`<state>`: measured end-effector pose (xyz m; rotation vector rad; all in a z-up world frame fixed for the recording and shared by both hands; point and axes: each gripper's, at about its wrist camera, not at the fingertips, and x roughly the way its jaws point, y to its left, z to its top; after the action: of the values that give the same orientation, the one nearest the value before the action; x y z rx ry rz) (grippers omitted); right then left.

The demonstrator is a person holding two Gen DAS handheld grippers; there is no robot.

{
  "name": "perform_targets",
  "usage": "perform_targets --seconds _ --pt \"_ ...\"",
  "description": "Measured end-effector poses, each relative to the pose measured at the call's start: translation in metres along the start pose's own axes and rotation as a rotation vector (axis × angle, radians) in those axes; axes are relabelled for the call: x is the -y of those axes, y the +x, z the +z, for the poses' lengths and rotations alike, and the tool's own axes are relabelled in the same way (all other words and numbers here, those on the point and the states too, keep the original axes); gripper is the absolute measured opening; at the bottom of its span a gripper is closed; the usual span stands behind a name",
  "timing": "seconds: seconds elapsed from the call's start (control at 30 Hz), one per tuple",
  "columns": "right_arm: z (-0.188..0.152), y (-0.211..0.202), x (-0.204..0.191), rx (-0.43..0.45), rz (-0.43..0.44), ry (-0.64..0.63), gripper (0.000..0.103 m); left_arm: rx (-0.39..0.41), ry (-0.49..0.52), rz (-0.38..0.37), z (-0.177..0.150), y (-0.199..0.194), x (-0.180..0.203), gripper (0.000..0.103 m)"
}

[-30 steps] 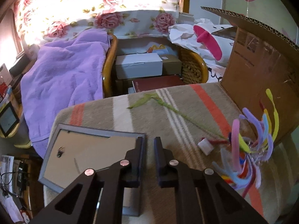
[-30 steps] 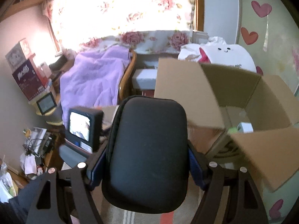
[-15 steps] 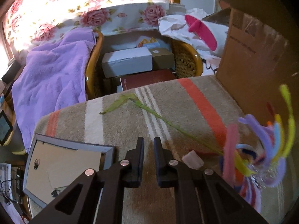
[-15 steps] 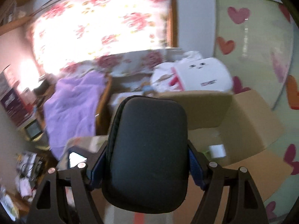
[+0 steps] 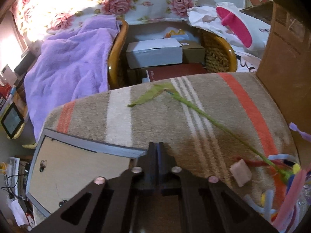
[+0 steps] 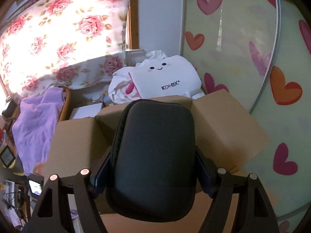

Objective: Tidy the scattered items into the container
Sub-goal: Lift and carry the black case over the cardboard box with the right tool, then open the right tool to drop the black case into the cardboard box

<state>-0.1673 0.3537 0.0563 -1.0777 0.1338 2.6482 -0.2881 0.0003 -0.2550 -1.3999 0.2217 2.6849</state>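
Observation:
My right gripper point(image 6: 153, 167) is shut on a black padded case point(image 6: 153, 161) and holds it above the open cardboard box point(image 6: 223, 128), whose inside the case hides. My left gripper point(image 5: 157, 151) is shut and empty, low over the striped blanket point(image 5: 175, 116). A grey picture frame point(image 5: 77, 172) lies face down at its left. A green flower stem point(image 5: 204, 114) runs across the blanket to a bundle of coloured pipe cleaners point(image 5: 287, 178) at the right. A small pale block point(image 5: 241, 171) lies by the bundle. The box wall point(image 5: 285, 62) stands at the right.
A purple throw point(image 5: 73, 64) covers a wicker chair behind the blanket. White and brown boxes point(image 5: 155, 54) are stacked between the chairs. A white Kotex bag point(image 6: 165, 81) sits behind the cardboard box. A heart-patterned panel point(image 6: 252, 58) is at the right.
My left gripper's jaws have closed and it has shifted left, so the pipe cleaners slid to the right edge. My right gripper has carried the case over the box, tilting upward.

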Motion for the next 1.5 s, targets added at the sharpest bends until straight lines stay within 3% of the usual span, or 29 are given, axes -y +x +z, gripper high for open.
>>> perform_targets --seconds 0.5,0.9,1.33,1.5 --pt "0.013 -0.011 0.011 0.003 0.001 -0.019 0.08 -0.005 -0.04 0.07 0.003 0.003 -0.027 0.002" --pt "0.025 -0.029 0.007 0.02 -0.007 -0.048 0.08 -0.014 -0.053 0.078 0.002 0.003 -0.033 0.002" --pt "0.024 -0.015 0.002 -0.012 -0.051 -0.07 0.083 -0.012 -0.052 0.08 0.0 0.002 -0.034 0.002" --pt "0.028 -0.024 -0.002 0.044 -0.083 -0.088 0.09 -0.011 -0.056 0.08 -0.001 0.002 -0.035 0.002"
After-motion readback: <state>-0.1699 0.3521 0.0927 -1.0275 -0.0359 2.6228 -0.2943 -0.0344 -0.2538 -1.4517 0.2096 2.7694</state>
